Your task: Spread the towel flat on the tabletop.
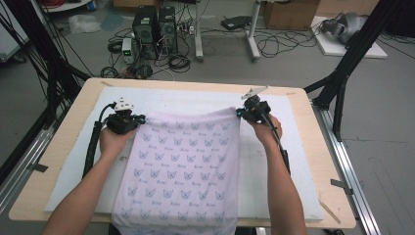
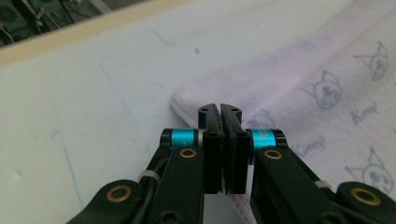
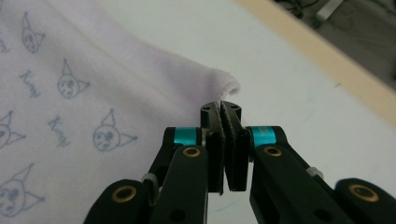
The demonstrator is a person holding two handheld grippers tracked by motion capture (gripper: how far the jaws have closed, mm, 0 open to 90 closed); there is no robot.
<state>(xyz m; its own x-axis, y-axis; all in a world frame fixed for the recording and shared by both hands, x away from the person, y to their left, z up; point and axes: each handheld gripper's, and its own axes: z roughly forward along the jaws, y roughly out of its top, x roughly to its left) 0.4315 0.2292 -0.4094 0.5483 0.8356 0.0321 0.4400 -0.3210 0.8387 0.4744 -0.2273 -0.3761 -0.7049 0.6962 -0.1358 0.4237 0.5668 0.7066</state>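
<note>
Printed towel stretched lengthwise down a padded table, held at its two far corners.

The pale lilac towel (image 1: pixel 181 166) runs from the far side toward the person, its near end hanging over the white mat (image 1: pixel 73 161). The left gripper (image 1: pixel 134 119) and right gripper (image 1: pixel 239 113), jaws pressed together, each pinch a far corner.

Wooden table (image 1: pixel 320 161), white mat (image 1: pixel 274 161), cat-print lilac towel (image 1: pixel 183 166) on top.

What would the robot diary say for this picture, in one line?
left gripper: shut on towel | right gripper: shut on towel | towel: flat on white mat
</note>
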